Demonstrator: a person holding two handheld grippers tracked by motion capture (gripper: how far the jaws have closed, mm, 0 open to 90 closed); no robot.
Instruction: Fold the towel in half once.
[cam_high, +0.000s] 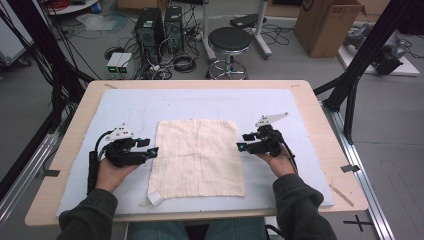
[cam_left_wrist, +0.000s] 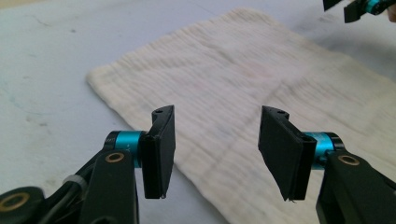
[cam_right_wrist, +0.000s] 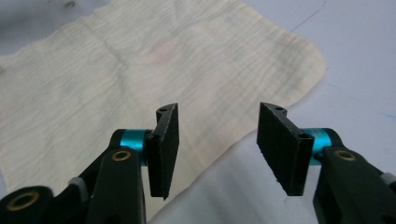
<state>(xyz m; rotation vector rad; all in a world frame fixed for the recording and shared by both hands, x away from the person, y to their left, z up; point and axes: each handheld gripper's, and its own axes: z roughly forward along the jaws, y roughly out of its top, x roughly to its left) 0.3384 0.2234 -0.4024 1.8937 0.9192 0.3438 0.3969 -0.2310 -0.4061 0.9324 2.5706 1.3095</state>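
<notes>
- Lying flat on the table (cam_high: 75, 150): 1 cream cloth (cam_high: 197, 155).
- Left gripper (cam_high: 150, 150) held at its left edge, jaws apart, nothing gripped.
- Right gripper (cam_high: 243, 142) held at its right edge, jaws apart, nothing gripped.

The wooden desk (cam_high: 60, 172) carries a pale blue mat (cam_high: 130, 102) that covers most of its top. A cream cloth (cam_high: 197, 157) lies flat on the mat's middle, with a white tag (cam_high: 155, 198) at its near left corner.
</notes>
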